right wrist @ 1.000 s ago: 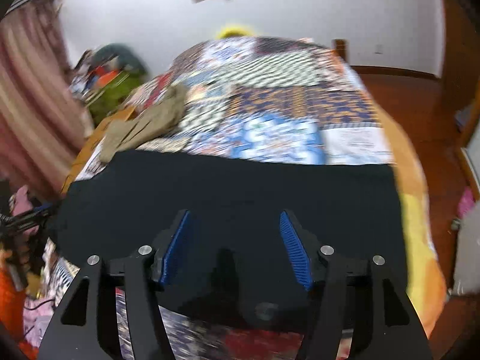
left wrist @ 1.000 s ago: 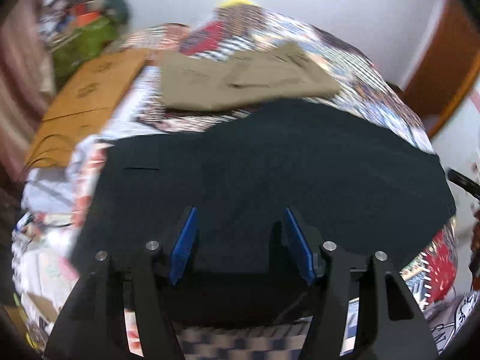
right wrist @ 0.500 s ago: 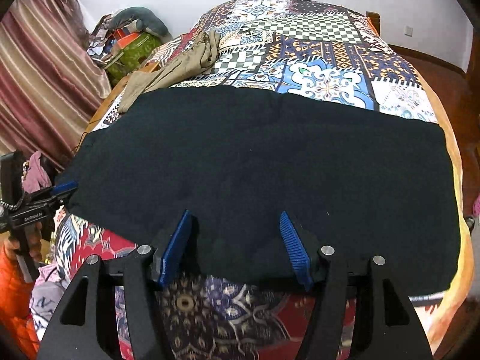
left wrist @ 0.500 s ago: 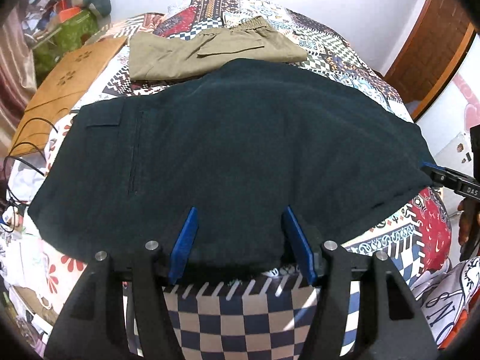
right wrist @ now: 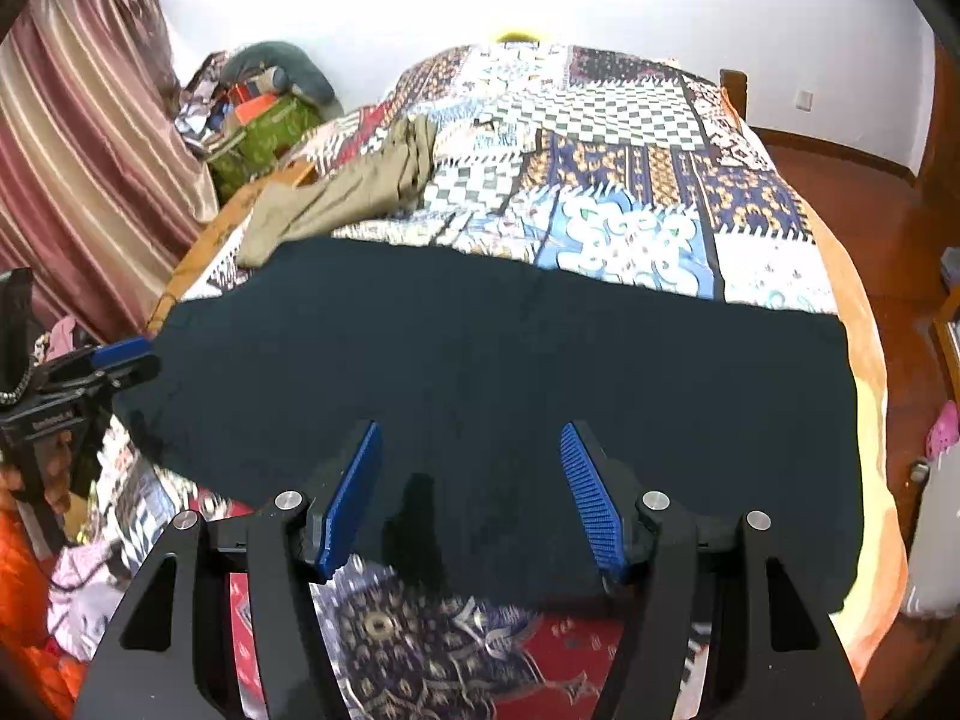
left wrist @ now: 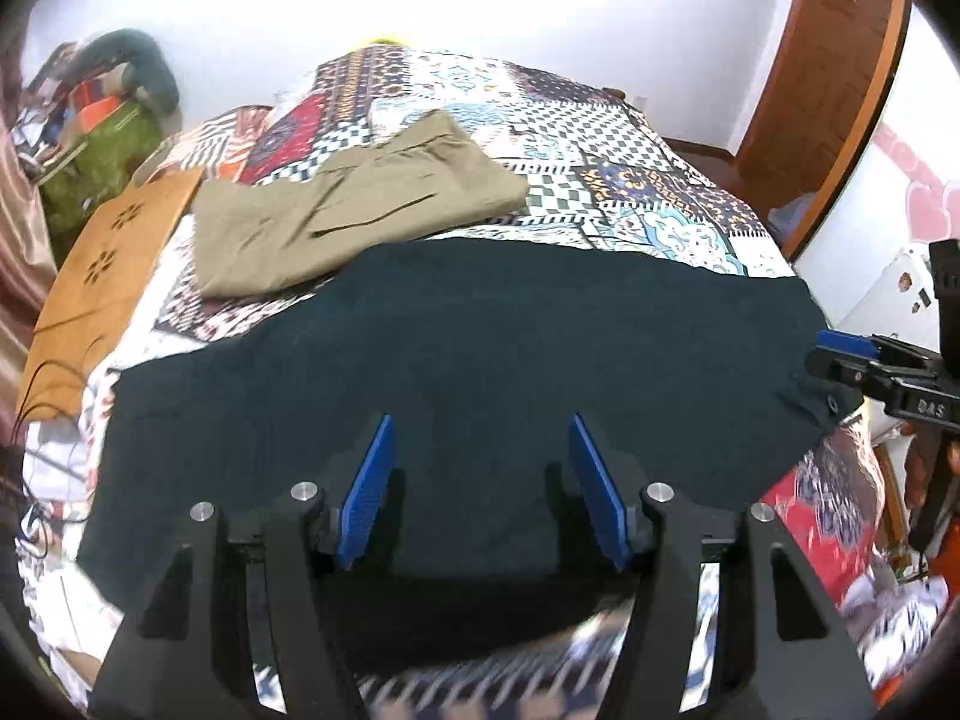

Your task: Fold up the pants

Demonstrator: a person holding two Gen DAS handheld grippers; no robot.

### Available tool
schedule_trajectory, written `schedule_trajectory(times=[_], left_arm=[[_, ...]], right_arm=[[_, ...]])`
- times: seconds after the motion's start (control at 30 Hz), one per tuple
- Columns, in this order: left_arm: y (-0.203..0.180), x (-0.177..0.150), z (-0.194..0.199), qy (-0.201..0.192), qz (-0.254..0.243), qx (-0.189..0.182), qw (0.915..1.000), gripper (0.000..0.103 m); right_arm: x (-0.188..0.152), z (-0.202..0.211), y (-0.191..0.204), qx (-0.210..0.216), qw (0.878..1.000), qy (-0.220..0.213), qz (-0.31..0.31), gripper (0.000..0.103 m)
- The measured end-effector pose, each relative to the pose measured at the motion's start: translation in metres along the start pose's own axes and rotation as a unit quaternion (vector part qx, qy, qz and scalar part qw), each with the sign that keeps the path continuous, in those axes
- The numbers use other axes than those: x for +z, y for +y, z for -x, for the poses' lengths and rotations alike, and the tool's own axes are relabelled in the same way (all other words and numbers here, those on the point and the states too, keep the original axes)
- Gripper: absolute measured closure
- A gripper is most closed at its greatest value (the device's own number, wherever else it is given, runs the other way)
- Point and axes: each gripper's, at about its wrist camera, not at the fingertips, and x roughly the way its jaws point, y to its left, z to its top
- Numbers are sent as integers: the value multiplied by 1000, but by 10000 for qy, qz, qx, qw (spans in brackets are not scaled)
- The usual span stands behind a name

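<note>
Black pants (left wrist: 480, 360) lie spread flat across the near part of a bed with a patchwork cover; they also show in the right wrist view (right wrist: 510, 372). My left gripper (left wrist: 480, 480) is open and empty, held above the pants' near edge. My right gripper (right wrist: 474, 486) is open and empty, above the near edge further right. The right gripper's tip (left wrist: 852, 354) shows at the pants' right end in the left wrist view. The left gripper's tip (right wrist: 120, 354) shows at the pants' left end in the right wrist view.
Khaki pants (left wrist: 348, 210) lie folded on the bed cover (left wrist: 600, 144) beyond the black pants, also in the right wrist view (right wrist: 354, 186). A brown board (left wrist: 108, 258) and a green bag (left wrist: 96, 150) sit at left. A striped curtain (right wrist: 78, 150) hangs left. A wooden door (left wrist: 822, 60) stands right.
Both grippers have pulled back and tilted up from the black pants. More of the bed and wall shows now. Both stayed open and empty.
</note>
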Motion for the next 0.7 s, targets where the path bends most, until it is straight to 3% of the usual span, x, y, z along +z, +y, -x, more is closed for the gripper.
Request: schedule_trajectory(times=[0.23,0.33,0.5,0.7], left_arm=[[-45,-14,-32,357,-382,-165,9985,43],[-56,-22,-28,272,-557,-101,9980,43],[-53,-27,-26,350,-368,-256,9984,43],[-62,-28,-21,299,-512,-82,9982,43]], right_arm=[[-12,-38,21,186,9982,506,259,45],[-18,-35,26,139,9984,435,342,44],[-24,-30,27,134,9982,442,371,44],[-28,-23,24,192,9987,378,279,44]])
